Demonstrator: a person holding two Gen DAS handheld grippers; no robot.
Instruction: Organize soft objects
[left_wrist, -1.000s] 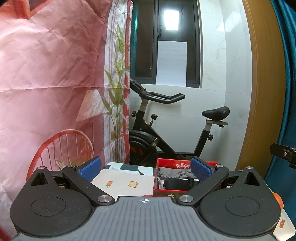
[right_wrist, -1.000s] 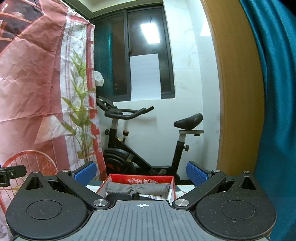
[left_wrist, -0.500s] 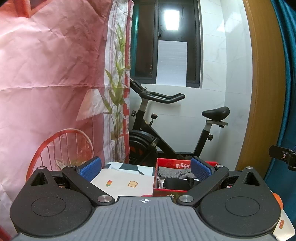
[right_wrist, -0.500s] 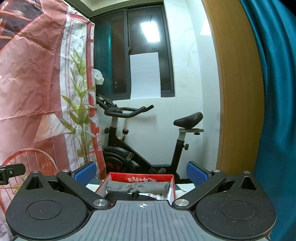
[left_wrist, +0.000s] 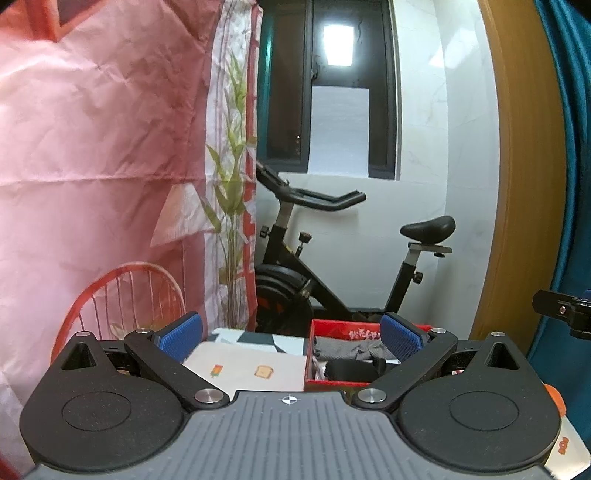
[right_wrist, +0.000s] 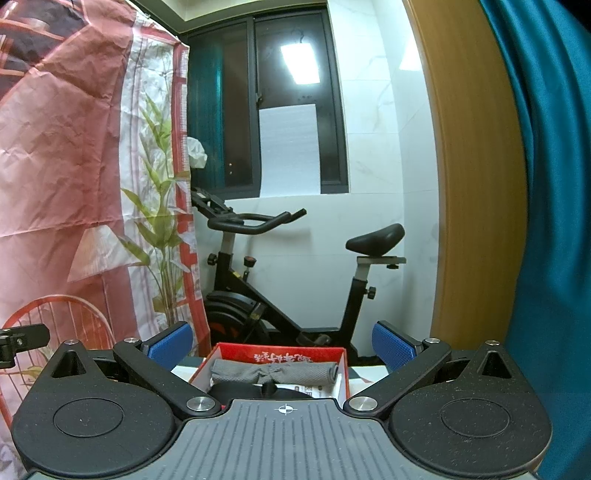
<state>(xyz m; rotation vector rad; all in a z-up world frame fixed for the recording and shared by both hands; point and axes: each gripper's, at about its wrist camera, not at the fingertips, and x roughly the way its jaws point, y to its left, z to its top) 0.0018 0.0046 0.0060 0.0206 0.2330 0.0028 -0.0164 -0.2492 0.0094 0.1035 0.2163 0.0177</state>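
Creased pink printed backdrop sheet (left_wrist: 99, 155) with a bamboo motif fills the left side; teal curtain (right_wrist: 546, 184) hangs in soft folds at right next to a smooth curved wood-tone panel (right_wrist: 476, 177). Black metal exercise bike (left_wrist: 332, 266) stands by the glossy white marble-look wall, padded saddle up, curved handlebars. Dark-framed window (right_wrist: 266, 110) reflects a ceiling light. Worktop (left_wrist: 255, 365) is covered with a pale cloth printed with small toast and ice-pop icons. Red cardboard box (right_wrist: 277, 356), rectangular, open-topped, white inside, sits on the worktop ahead of both grippers. Inside it at the far side lies a grey knit cloth (right_wrist: 275, 373), rolled into a long, ribbed, soft bundle; a black item (right_wrist: 255, 389) lies nearer in the box, shape unclear. Left gripper (left_wrist: 291, 334): jaws spread wide, holding nothing, blue textured pads, matte black linkages; box shows by its right finger. Right gripper (right_wrist: 282, 341): jaws also spread wide and empty, framing the box, well short of the cloth.
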